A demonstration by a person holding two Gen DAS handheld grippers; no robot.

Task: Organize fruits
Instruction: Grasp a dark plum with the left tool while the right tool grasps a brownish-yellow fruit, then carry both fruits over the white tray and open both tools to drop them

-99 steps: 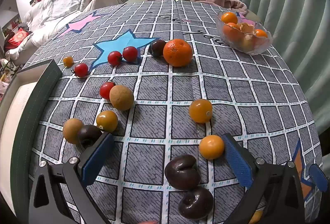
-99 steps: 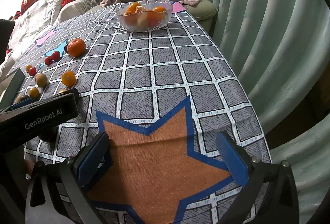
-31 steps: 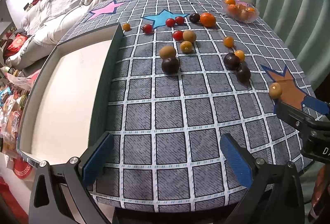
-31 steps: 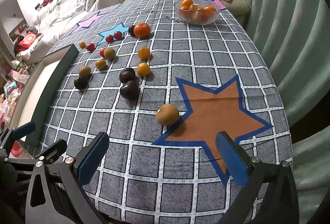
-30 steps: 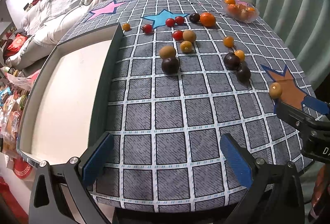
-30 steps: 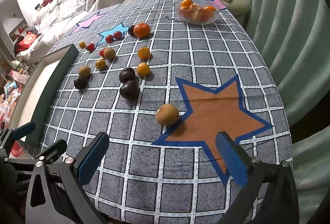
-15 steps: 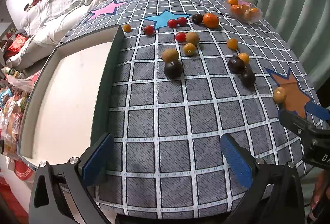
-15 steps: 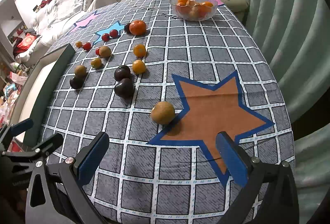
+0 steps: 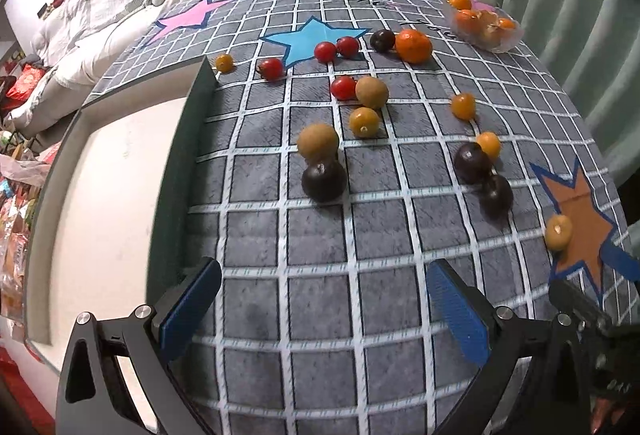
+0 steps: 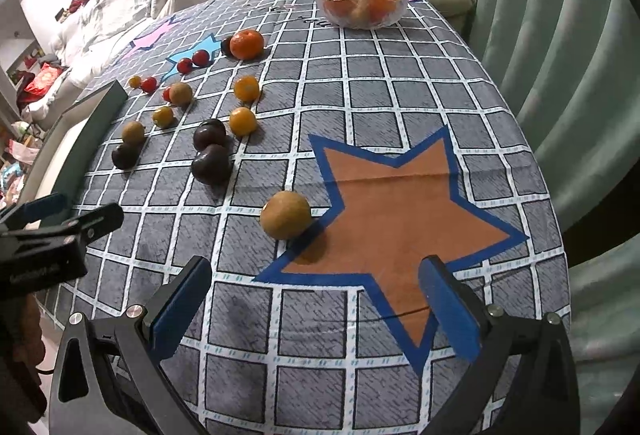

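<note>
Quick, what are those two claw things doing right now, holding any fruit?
Left gripper: open, holding nothing.
Right gripper: open, holding nothing.

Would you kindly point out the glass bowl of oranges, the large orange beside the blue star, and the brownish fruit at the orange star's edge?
Glass bowl (image 10: 394, 17): right wrist view, on its near right wall.
Large orange (image 10: 247, 43): right wrist view, middle of its skin.
Brownish fruit (image 10: 285, 214): right wrist view, centre of its rounded front.
</note>
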